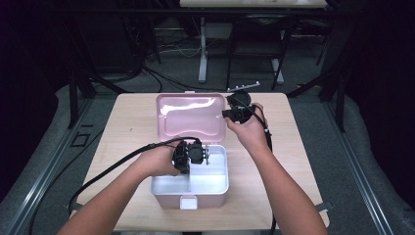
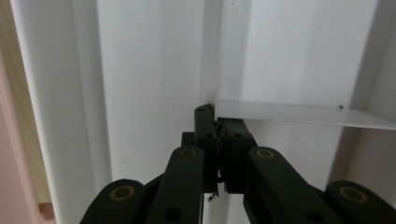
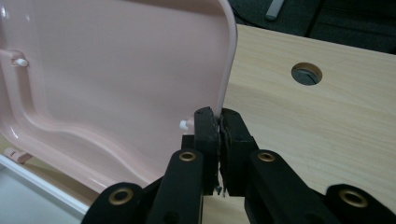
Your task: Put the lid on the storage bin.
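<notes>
Left forearm in from the bottom left of the high view, hand wrapped round the left tongs, pointed toward the far right and down into the white tray. Left tongs shut in the left gripper view, pads pressed together, tips at the white divider where its edge meets the long partition; pinched on the divider's edge or merely touching it, cannot tell.

Right forearm in from the bottom right, hand raised over the far right part of the table, right tongs just beside the right edge of the open pink lid. Right tongs closed in the right gripper view, pads pressed on the pink lid's rim, lid tilted up to the left, light wood table with a round cable hole to the right. Small white pegs standing out from the lid's inner face.

Pink box near the front middle of the table, white latch on its front wall, lid hinged open at the back and leaning away. White tray seated inside, split into compartments by the dividers; visible compartments bare white, nothing lying in them. Black cable trailing from the left tongs across the table toward the front left.
</notes>
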Tool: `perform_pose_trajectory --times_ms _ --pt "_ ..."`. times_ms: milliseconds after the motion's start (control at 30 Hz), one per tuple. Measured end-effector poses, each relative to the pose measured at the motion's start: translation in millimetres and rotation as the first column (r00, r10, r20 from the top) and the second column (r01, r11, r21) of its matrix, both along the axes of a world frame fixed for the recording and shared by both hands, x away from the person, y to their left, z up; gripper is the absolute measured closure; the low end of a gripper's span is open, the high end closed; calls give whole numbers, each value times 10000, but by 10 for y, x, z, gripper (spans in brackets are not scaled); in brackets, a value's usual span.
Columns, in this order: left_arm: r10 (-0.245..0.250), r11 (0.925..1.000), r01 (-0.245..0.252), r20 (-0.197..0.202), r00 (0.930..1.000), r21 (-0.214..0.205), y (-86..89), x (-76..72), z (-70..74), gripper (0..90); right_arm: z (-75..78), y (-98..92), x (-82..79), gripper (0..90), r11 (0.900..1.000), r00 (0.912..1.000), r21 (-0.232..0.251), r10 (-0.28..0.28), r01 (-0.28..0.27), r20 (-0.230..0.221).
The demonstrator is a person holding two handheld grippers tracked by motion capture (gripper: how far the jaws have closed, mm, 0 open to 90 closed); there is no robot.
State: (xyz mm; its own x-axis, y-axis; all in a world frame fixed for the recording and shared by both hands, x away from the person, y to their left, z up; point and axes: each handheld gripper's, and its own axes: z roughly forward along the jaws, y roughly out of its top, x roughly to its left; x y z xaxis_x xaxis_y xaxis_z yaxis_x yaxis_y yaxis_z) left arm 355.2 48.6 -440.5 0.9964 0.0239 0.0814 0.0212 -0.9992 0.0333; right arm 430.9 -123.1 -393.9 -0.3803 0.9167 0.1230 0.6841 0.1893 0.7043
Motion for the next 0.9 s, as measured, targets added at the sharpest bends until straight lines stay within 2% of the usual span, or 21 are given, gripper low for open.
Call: perform_pose_trajectory --times_ms 33,233,400,433,500,567,700,767,833,900 --pt "23 10000 -23 0 10000 17 0 -2 1 875 4 7 -22 872 9999 9998 -122 -119 122 171" --pt "57 10000 -57 27 10000 19 0 -4 0 873 51 -7 -174 872 9998 9979 -51 184 -182 616" --pt "42 10000 -42 83 10000 22 3 -7 1 872 78 -8 -304 872 9994 9939 -221 304 -282 1061" --pt "52 10000 -52 101 9999 19 3 -10 1 872 80 -17 -322 872 9987 9931 -107 498 -489 1066" --pt "29 10000 -29 125 9999 12 1 -10 2 871 85 -24 -361 872 9986 9920 -84 534 -528 1147" --pt "110 9999 -110 149 9998 19 2 -17 1 871 88 -20 -403 872 9992 9909 -247 345 -316 1302" --pt "91 10000 -91 320 9994 12 5 -34 3 867 88 -41 -485 874 9984 9876 -120 565 -553 1468" --pt "71 10000 -69 396 9992 -49 10 -47 1 864 90 -39 -531 873 9991 9868 -270 373 -334 1577" --pt "38 10000 -37 562 9984 -16 7 -65 4 860 96 -54 -561 874 9978 9855 -106 657 -648 1563" --pt "54 10000 -52 639 9979 -33 9 -79 1 855 94 -45 -607 874 9975 9831 -227 698 -670 1691"
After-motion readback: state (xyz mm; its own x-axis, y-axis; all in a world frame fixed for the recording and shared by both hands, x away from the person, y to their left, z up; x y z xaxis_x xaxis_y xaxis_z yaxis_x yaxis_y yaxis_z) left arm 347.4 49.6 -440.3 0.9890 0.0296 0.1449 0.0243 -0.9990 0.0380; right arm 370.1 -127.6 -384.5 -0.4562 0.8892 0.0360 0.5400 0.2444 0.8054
